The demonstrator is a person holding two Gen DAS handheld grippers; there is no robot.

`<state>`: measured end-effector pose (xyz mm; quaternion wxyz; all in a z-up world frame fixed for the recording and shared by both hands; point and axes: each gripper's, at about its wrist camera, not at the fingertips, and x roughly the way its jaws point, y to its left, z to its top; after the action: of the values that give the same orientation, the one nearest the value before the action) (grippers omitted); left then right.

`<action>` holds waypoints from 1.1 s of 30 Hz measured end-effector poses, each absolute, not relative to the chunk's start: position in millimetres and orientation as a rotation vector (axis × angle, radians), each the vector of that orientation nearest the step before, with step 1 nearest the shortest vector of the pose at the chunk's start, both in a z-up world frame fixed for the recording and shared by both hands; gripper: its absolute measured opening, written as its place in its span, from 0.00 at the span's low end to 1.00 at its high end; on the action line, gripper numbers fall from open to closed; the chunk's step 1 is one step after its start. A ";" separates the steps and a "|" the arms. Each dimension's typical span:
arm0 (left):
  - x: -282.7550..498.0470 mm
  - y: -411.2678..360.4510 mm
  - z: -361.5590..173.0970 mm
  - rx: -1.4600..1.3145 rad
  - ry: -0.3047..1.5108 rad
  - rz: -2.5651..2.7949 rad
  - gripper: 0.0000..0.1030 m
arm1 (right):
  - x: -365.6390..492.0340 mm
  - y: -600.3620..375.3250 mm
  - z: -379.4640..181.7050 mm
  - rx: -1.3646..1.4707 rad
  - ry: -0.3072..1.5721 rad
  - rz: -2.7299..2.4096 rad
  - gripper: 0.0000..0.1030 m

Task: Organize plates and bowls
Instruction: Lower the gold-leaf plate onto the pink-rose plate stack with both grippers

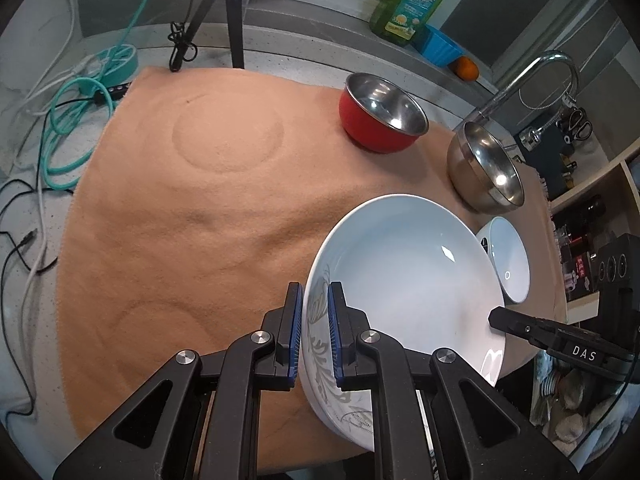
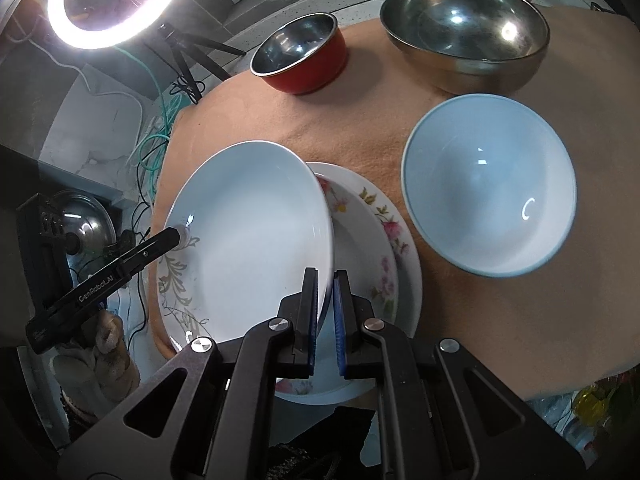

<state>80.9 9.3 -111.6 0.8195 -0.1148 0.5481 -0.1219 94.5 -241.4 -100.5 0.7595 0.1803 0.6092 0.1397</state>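
A white plate with a grey leaf pattern (image 1: 408,280) (image 2: 248,232) hangs tilted above the tan cloth (image 1: 180,240), held at both sides. My left gripper (image 1: 314,332) is shut on its patterned rim, and its fingertip (image 2: 176,238) shows in the right wrist view. My right gripper (image 2: 327,312) is shut on the opposite rim, with its fingertip (image 1: 494,318) showing in the left wrist view. Partly under the held plate, a pink-flowered plate (image 2: 372,240) lies on the cloth. Beyond stand a white bowl (image 2: 488,196) (image 1: 508,264), a red bowl (image 1: 382,114) (image 2: 300,52) and a steel bowl (image 1: 486,168) (image 2: 464,32).
A tripod (image 1: 232,12) and tangled cables (image 1: 68,128) sit off the cloth's far left. A green soap bottle (image 1: 412,0), a blue tub (image 1: 438,46), an orange (image 1: 467,68) and a faucet (image 1: 536,76) line the back. A ring light (image 2: 116,0) glares at upper left.
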 end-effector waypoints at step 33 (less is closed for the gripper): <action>69.2 -14.0 -130.2 -0.153 1.207 -0.260 0.11 | 80.0 -249.7 -117.3 0.328 1.364 0.254 0.07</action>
<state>69.2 -14.0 -130.2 0.8127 -0.0717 0.5653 -0.1217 80.0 -249.7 -117.3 0.7564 0.1503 0.6259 0.1165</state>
